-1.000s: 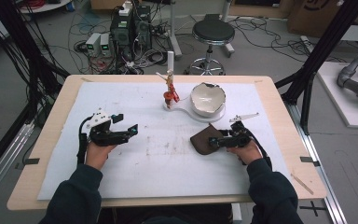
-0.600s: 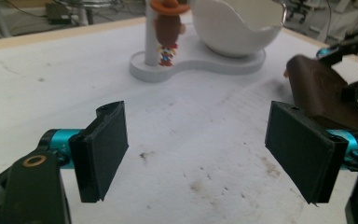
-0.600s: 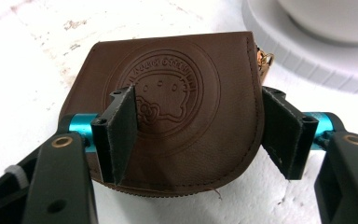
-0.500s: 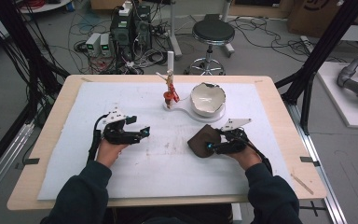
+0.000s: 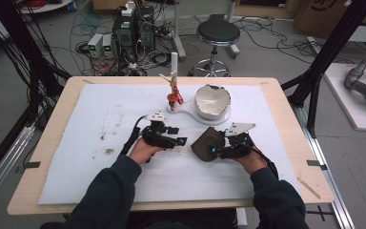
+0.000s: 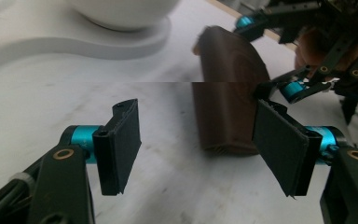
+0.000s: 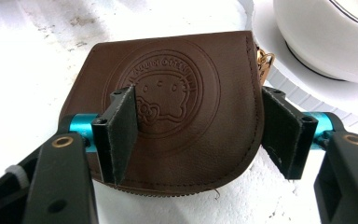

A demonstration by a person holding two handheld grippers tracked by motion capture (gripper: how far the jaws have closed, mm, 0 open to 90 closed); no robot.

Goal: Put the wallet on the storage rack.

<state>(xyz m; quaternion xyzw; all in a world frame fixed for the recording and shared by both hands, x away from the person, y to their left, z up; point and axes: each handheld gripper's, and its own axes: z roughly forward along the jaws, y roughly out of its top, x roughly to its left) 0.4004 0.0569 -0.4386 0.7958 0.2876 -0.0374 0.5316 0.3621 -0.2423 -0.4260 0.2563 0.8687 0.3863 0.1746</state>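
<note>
1. We have our right gripper (image 7: 198, 135) hovering over the brown leather pouch (image 7: 177, 107); its jaws stand wide apart, one above the embossed flap and the other just past the pouch's rounded edge, holding nothing.
2. Our left gripper (image 6: 200, 149) is likewise wide open and empty. The pouch (image 6: 226, 93) lies ahead of it, a little beyond its jaws, flat on the tabletop (image 5: 100, 119).
3. In the high view the pouch (image 5: 206, 143) sits between our two grippers, touching or nearly touching the right gripper (image 5: 218, 150), with the left gripper (image 5: 180, 141) just beside it.
4. Beyond the right gripper a white bowl (image 5: 212, 100) rests on a white board (image 5: 190, 113); something small and gold shows at the pouch's far edge, perhaps a clasp, though it is too blurred for us to say.
5. We judge the work barely begun: the pouch is shut and ungripped. Left to do: close on it, steady it, and open it.
</note>
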